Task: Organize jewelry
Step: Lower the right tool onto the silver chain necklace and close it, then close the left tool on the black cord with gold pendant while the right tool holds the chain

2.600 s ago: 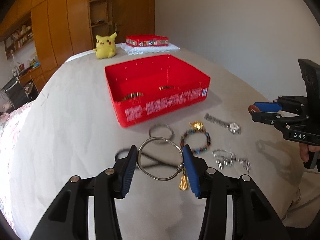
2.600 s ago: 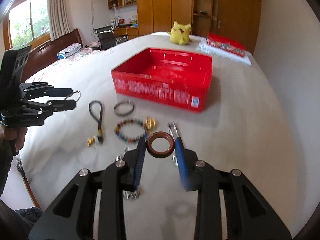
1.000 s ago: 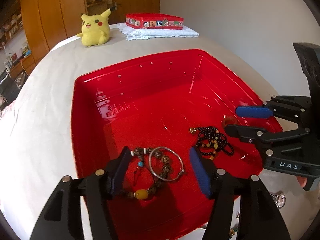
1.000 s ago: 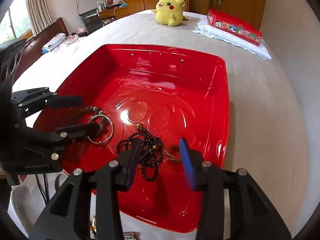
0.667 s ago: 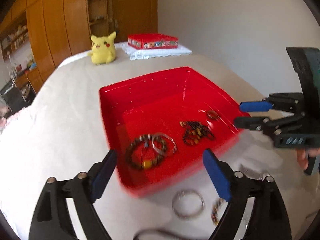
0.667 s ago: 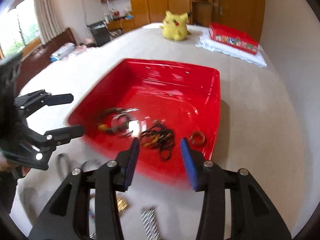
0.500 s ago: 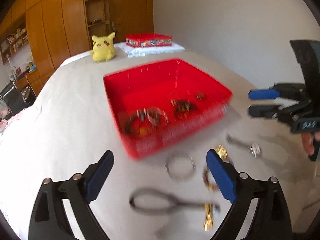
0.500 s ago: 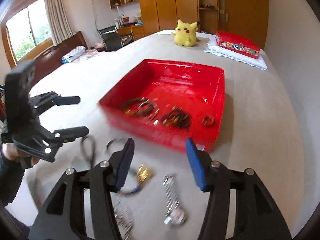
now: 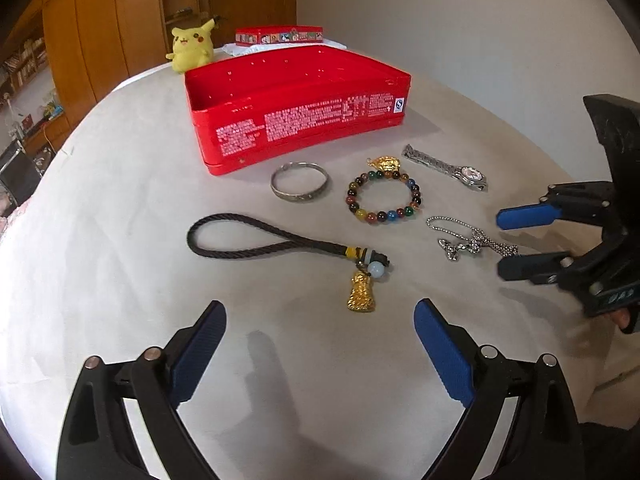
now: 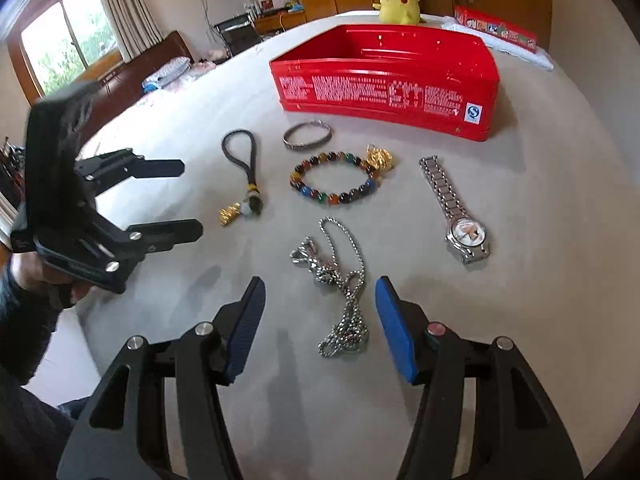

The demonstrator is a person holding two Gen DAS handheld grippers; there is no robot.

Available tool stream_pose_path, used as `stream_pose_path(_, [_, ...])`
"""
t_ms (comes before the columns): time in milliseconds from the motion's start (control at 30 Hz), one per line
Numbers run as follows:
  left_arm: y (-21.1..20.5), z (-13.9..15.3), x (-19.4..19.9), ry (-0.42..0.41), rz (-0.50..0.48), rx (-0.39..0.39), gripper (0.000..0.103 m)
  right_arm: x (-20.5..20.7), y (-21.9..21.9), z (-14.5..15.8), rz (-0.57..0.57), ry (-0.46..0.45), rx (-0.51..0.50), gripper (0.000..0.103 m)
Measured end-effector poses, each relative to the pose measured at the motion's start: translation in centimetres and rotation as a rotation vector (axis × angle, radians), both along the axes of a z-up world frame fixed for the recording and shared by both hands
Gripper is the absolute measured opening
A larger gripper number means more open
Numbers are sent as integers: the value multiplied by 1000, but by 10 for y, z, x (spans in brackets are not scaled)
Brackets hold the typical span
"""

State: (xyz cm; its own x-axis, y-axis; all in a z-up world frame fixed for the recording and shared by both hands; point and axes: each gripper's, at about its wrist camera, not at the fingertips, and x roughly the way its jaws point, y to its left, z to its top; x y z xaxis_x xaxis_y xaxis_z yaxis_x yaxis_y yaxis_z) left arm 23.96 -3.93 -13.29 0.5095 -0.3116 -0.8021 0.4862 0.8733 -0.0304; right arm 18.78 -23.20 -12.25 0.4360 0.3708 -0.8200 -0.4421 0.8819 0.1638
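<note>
Nearest the cameras, the left gripper (image 9: 320, 332) held its blue-padded fingers spread wide and empty, and the right gripper (image 10: 320, 316) likewise stood parted, its fingers flanking, without touching, a silver ball-chain necklace with a small pendant (image 10: 340, 280) lying on the pale cloth-covered tabletop (image 9: 120, 260).

Beyond lay a black braided cord loop with a gold charm (image 9: 280, 246), a bracelet of multicoloured beads with a gold charm (image 9: 382, 194), a plain silver bangle (image 9: 299, 181) and a silver metal-strap wristwatch (image 10: 456, 212), all apart from one another.

Behind them stood the red rectangular tin box (image 9: 296, 100), open-topped. Its near wall carried blocks of small white print, too fine to read, and a white square mark at the right corner, possibly "QS". From this low angle its contents could not be seen.

Farther back sat a yellow Pikachu plush toy (image 9: 190, 48) and a flat red tin with cartoon pictures (image 9: 280, 35) on a white folded cloth (image 10: 520, 50).
</note>
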Motion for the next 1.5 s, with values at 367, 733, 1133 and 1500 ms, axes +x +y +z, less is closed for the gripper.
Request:
stream_pose_path(367, [-4,-10,14,29,14,-7,95,9,9,-21,21,-54,-89,39])
stream_pose_path(733, [-20,-13,25,48,5,-10,95,6,5,-17,39,-58,-74,10])
stream_pose_path(1133, [-27,-18,34,33,35,21,67,4,-15,-14,3,-23,25,10])
stream_pose_path(1500, [-16,-12,33,51,44,-19,23,6,-21,-11,-3,-25,58,10])
